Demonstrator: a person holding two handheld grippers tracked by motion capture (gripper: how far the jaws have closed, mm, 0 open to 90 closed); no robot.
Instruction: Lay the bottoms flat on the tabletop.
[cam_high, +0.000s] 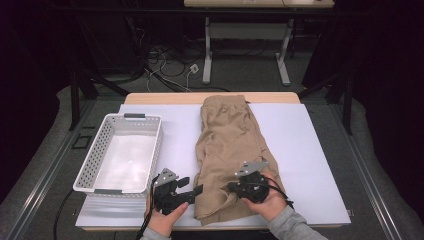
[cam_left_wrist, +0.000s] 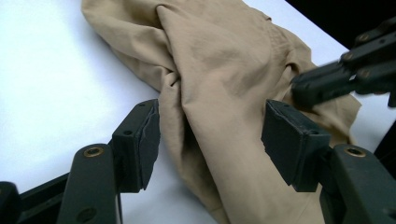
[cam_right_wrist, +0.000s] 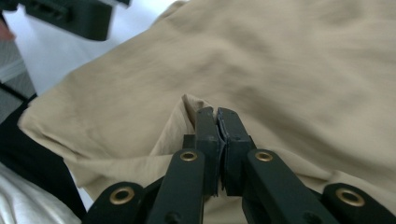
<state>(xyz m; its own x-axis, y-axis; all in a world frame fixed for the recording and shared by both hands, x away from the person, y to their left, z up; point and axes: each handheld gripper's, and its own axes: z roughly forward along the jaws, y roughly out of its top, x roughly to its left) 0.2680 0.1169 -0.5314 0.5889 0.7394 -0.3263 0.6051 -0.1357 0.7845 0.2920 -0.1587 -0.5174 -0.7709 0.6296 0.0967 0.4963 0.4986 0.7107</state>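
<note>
Garment: tan shorts (cam_high: 231, 150) lie lengthwise on the white bench (cam_high: 310, 150), hem toward the person.
Right claw (cam_right_wrist: 217, 122): jaws pressed together, pinching a fold of the shorts near the hem.
Left claw (cam_left_wrist: 210, 140): jaws apart, straddling the hem's bunched edge, not pressing it.
Basket: white basket (cam_high: 100, 150), left of the shorts.

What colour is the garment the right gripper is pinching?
Plain tan, no pattern. The shorts show best in the high view; the right gripper pinches a fold.
</note>
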